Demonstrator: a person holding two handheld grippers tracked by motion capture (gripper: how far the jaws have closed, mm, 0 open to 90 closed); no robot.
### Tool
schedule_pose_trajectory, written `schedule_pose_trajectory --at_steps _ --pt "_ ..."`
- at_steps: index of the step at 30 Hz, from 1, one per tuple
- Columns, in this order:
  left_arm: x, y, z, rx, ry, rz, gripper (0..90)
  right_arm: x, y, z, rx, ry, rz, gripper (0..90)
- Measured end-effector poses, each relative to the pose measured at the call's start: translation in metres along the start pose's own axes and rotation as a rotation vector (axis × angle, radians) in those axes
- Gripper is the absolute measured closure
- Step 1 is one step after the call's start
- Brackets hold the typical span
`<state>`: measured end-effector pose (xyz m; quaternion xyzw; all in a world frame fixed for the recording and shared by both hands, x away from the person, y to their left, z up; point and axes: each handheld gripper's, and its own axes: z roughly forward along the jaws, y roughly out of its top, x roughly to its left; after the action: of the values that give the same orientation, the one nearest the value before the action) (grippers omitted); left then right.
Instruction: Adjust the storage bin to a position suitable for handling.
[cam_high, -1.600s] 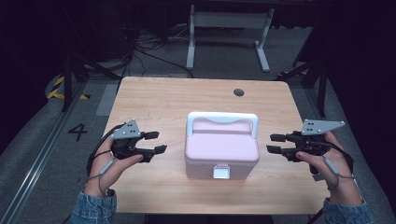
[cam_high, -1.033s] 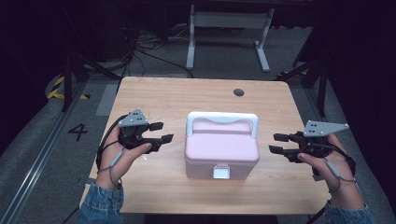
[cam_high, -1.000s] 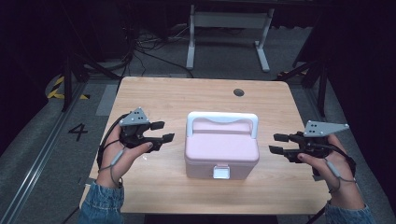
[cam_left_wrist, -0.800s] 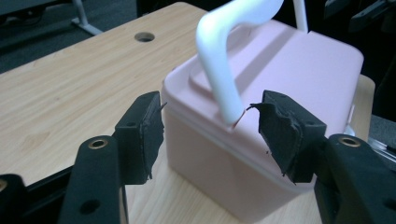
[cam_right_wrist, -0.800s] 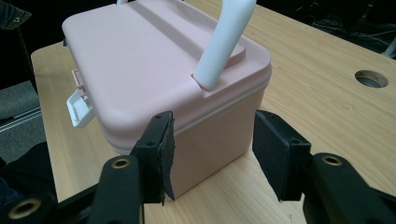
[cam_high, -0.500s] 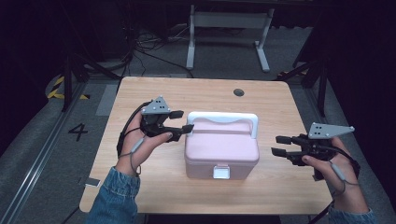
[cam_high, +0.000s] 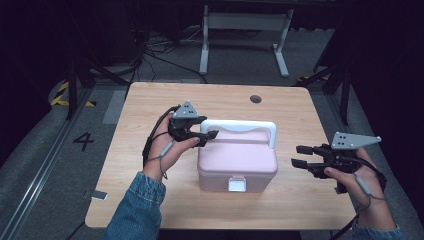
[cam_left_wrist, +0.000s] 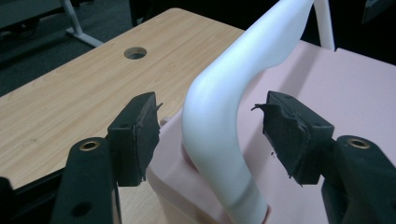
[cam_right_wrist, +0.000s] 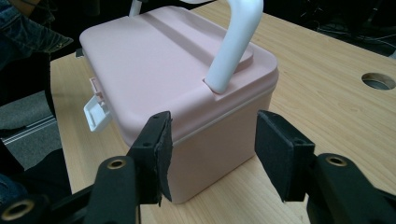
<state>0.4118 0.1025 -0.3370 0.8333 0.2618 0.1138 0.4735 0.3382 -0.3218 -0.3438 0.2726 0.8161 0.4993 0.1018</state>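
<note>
On the table (cam_high: 150, 200), seen from the high view, your pink box (cam_high: 240, 160) sits near the middle, its white latch (cam_high: 237, 184) facing your side. Its long axis runs across the table from your left to your right, and the white handle (cam_high: 260, 127) arches over the far part of the lid along the same line. Your left gripper (cam_high: 209, 138) is at the handle's left end; your right gripper (cam_high: 301, 156) hangs off the box's right side, near but apart, jaws wide with nothing in them.

Left gripper view: the handle's bend (cam_left_wrist: 219, 116) rises from the lid between your two pads (cam_left_wrist: 140, 135), with a gap on each side. The jaws have just been opening; they stand wide around the handle and do not press on it. Judgement: the step in hand is the reach for the handle, grip not yet made. Next move calls for closing on the bend squarely, pads flat to its sides, so it does not slip along the curve.

Right gripper view: the box's end wall (cam_right_wrist: 224, 144) faces your open jaws, clear of both pads (cam_right_wrist: 161, 154). The handle's foot (cam_right_wrist: 224, 79) enters the lid at this end. Judgement: this hand waits to steady the box, or to work the latch, once the left has closed.
</note>
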Motion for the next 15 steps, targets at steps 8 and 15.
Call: schedule_pose_trajectory --at_steps 8,15 --pt "-0.0017 0.0009 0.0076 0.025 0.068 0.044 46.5 0.0 -0.0004 0.0018 0.005 0.002 0.0 47.2" --pt "-0.0068 0.0052 0.0037 -0.023 0.083 0.052 60.1 -0.0008 -0.001 0.0021 0.014 -0.007 -0.001 47.4"
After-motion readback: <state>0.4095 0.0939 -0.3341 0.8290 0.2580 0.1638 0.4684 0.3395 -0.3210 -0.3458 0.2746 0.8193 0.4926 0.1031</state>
